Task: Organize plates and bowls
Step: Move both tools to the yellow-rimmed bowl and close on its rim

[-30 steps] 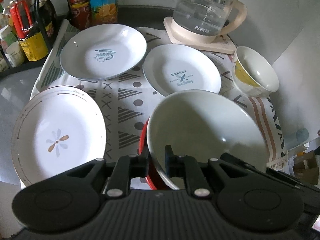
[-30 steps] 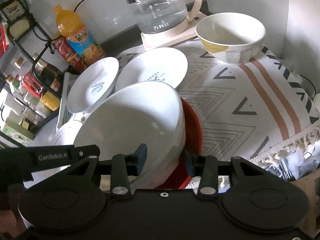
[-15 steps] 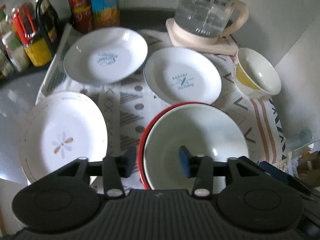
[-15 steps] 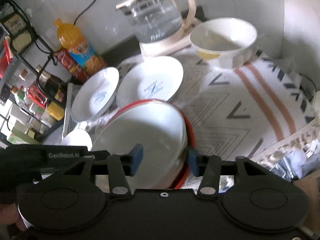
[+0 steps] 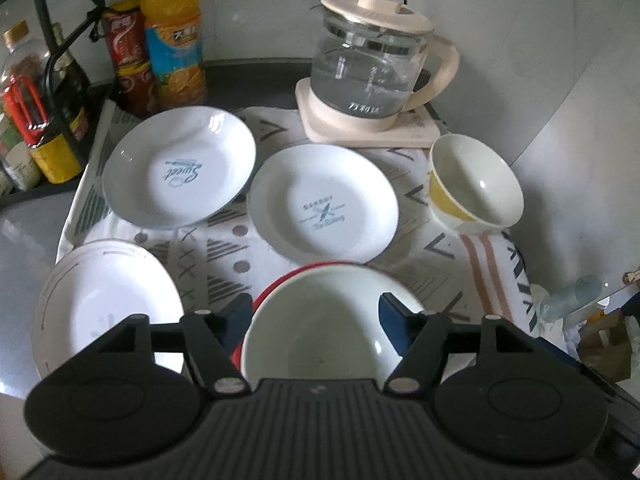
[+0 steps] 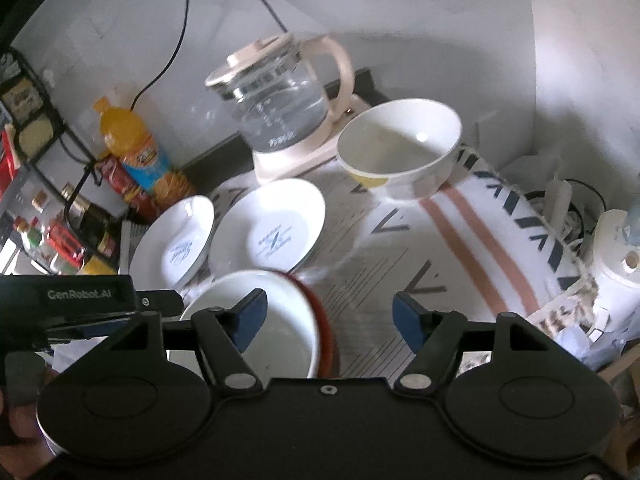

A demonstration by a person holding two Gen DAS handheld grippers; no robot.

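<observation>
A white bowl sits nested in a red-rimmed bowl on the patterned cloth. My left gripper hangs above it, its jaws opening, touching nothing. My right gripper is also opening, raised over the bowl's right edge, with nothing held. Two white printed plates lie beyond. A flower plate lies at the left. A white and yellow bowl stands at the far right.
A glass kettle on a beige base stands at the back. Drink bottles and a wire rack of jars crowd the back left. The wall closes the right side. Clutter lies past the cloth's right edge.
Both grippers let go of the white bowl, which dropped from tilted to level inside the red-rimmed bowl. Both have opened wider and drawn up and back.
</observation>
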